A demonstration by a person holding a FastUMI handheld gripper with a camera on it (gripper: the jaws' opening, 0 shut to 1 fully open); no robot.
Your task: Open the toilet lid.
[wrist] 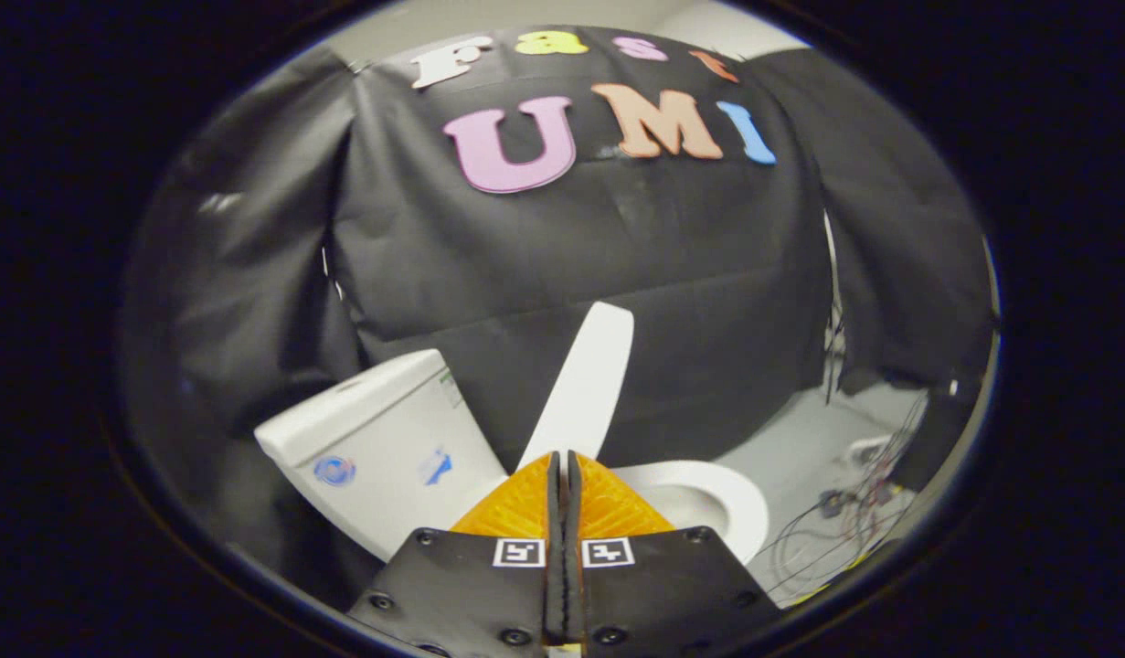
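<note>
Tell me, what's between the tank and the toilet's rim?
The raised lid, seen in the gripper view, slanting up just past the closed gripper, with the tank and the rim either side.

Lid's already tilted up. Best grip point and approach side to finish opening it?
Grip the lid by its thin edge, near the free end, away from the hinge. Its slim profile faces the gripper, so closed fingers pinch it edge-on; that looks like the present grip. Come from the bowl side and push toward the tank.

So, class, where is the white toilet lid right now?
In the gripper view, the white toilet lid stands raised just beyond the closed gripper, between the white cistern and the white oval seat.
</note>
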